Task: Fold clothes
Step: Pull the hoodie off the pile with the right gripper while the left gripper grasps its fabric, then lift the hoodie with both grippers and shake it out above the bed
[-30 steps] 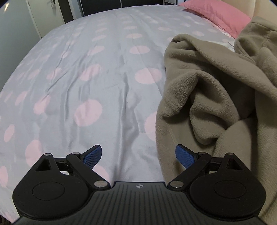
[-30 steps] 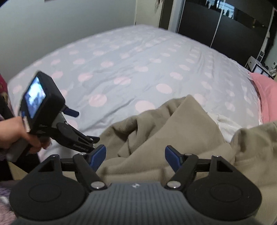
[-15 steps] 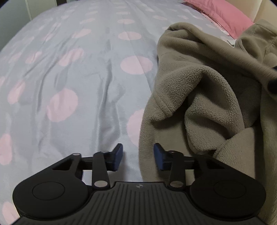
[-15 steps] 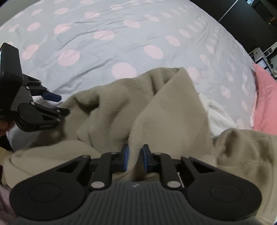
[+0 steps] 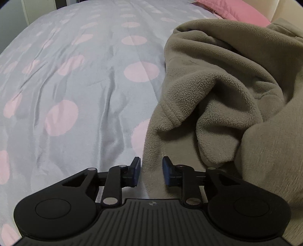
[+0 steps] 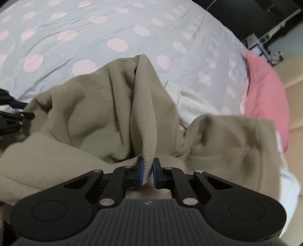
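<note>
A crumpled taupe fleece garment (image 5: 217,94) lies on the bed, filling the right half of the left wrist view. My left gripper (image 5: 151,167) is low at its near left edge. Its jaws are narrowed but still apart, with the hem lying in the gap between them. In the right wrist view the same fleece (image 6: 94,117) spreads across the middle. My right gripper (image 6: 147,170) is shut on a raised fold of it, which stands up as a ridge straight ahead. Part of the left gripper (image 6: 11,113) shows at the far left edge.
The bed cover (image 5: 75,75) is grey with pink dots and runs open to the left and far side. A pink pillow (image 6: 265,94) lies at the head of the bed, and a white cloth (image 6: 195,106) lies beside the fleece. A dark wardrobe (image 6: 246,11) stands beyond.
Both grippers have dropped onto the fleece and closed from wide open. The right one has pinched a fold and lifted it. The left has narrowed around the hem.
</note>
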Demonstrator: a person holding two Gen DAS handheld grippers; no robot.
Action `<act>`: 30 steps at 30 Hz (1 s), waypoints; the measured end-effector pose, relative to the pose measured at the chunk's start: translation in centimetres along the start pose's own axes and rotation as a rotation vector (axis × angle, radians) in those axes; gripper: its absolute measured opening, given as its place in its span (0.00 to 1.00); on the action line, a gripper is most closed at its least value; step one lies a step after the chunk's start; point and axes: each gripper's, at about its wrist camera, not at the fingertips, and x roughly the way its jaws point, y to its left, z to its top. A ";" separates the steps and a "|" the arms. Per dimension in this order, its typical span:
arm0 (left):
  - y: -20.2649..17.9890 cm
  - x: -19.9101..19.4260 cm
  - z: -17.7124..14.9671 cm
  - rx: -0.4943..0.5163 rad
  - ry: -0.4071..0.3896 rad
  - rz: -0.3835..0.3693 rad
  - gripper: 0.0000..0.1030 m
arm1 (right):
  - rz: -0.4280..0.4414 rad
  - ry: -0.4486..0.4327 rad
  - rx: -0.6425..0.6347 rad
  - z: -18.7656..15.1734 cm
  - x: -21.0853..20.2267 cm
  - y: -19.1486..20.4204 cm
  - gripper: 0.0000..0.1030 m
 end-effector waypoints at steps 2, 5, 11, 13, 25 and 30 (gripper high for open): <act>-0.2 0.1 0.1 0.007 0.001 -0.002 0.26 | 0.020 0.002 0.022 -0.1 0.6 0.2 0.12; -0.4 0.6 0.3 0.017 0.004 0.004 0.29 | 0.041 0.008 0.045 0.1 1.4 0.8 0.30; -0.3 1.2 0.5 0.006 -0.004 0.003 0.32 | 0.079 0.044 0.046 0.9 3.4 2.3 0.30; -0.3 1.1 0.3 0.012 -0.006 -0.022 0.23 | 0.044 0.049 -0.010 1.0 3.7 3.0 0.21; 0.2 -2.5 1.0 -0.047 -0.147 -0.062 0.04 | -0.238 -0.054 -0.123 0.9 -1.7 0.7 0.08; 1.5 -6.6 2.2 -0.098 -0.263 -0.078 0.04 | -0.371 -0.150 -0.102 0.4 -5.9 -1.8 0.08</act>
